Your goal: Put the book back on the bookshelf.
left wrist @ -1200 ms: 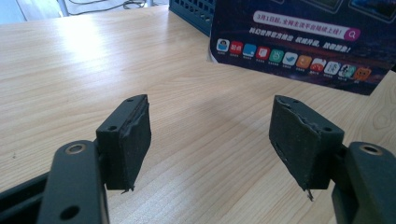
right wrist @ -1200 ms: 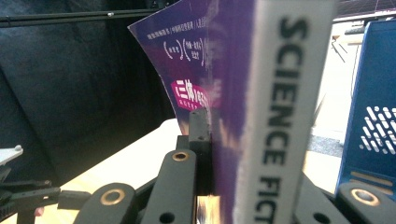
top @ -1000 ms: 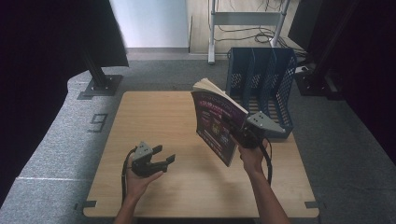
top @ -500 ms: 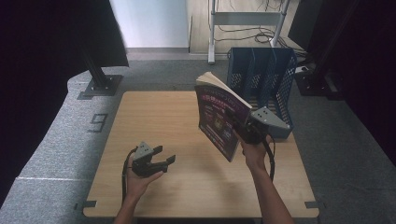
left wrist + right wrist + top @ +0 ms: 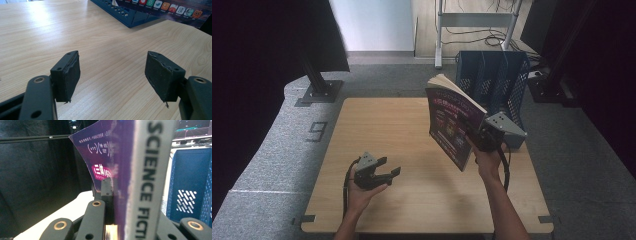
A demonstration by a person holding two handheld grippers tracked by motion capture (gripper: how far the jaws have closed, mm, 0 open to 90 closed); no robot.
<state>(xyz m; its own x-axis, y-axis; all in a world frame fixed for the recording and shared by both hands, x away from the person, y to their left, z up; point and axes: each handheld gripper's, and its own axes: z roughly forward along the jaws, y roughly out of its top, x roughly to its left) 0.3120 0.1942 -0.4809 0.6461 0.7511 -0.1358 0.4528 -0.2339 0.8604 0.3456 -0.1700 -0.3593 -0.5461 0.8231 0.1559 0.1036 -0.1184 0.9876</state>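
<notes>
Book: purple paperback [image 5: 452,125] clamped in my right gripper [image 5: 484,137], lifted off the table [image 5: 412,200] and tilted, spine toward my hand.
Right gripper: jaws pressed tight on the lower edge of the book; in the right gripper view the spine [image 5: 150,182] rises straight up between them.
Left gripper [image 5: 113,77]: jaws spread wide with nothing between them, held low over bare wood.
File rack: blue mesh rack [image 5: 494,82] just beyond my right gripper, at the table's far edge.
</notes>
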